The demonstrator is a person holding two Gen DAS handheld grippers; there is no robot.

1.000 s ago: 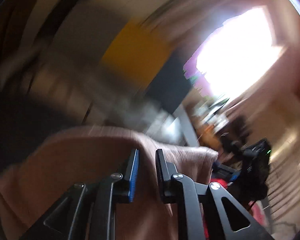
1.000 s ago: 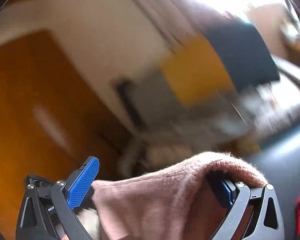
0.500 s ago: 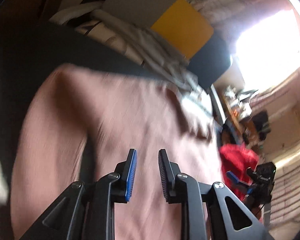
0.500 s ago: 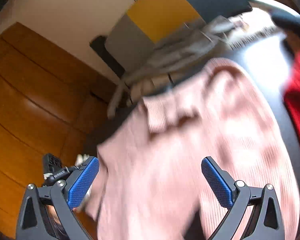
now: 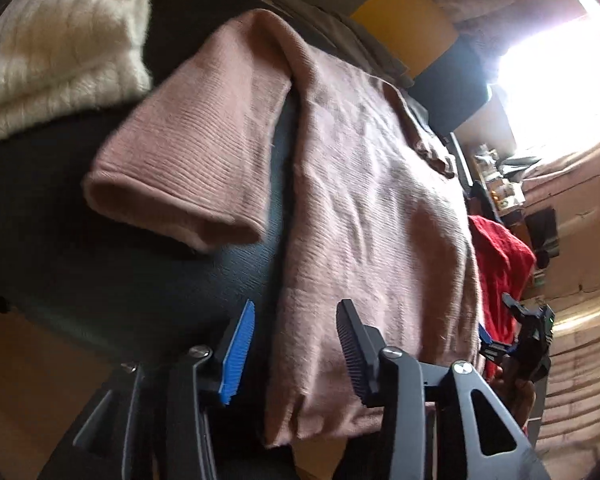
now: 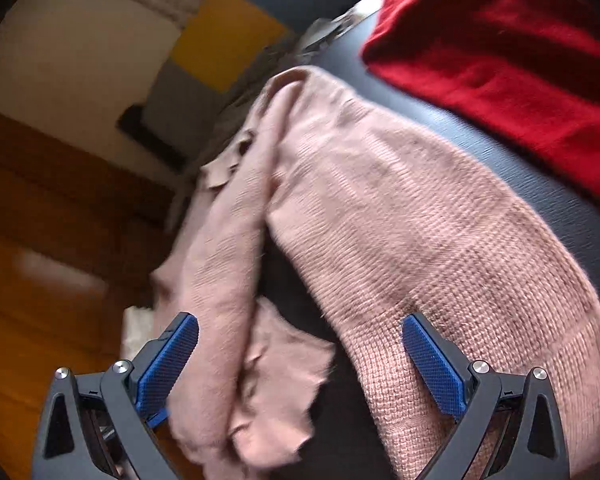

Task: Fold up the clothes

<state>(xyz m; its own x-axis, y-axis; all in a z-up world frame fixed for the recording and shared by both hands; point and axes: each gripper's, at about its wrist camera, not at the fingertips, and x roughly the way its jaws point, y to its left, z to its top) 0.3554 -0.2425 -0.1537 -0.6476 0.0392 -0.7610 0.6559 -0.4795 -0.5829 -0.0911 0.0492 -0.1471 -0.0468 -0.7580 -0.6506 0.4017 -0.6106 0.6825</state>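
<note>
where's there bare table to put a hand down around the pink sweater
Bare dark tabletop shows between the pink knit sweater's left sleeve and the near edge, and as a strip between sweater and red knit garment. Crowded at the folded cream sweater.

I'm in a home: knitwear on a dark table [image 5: 100, 280], colour-block cushion [image 6: 220, 52] behind it, cluttered shelf [image 5: 500, 188] beyond.

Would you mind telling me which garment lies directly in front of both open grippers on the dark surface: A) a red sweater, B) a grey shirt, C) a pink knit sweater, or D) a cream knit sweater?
C: the pink knit sweater is spread flat on the dark surface, reaching between the fingers of the left gripper and the right gripper, both open.
</note>
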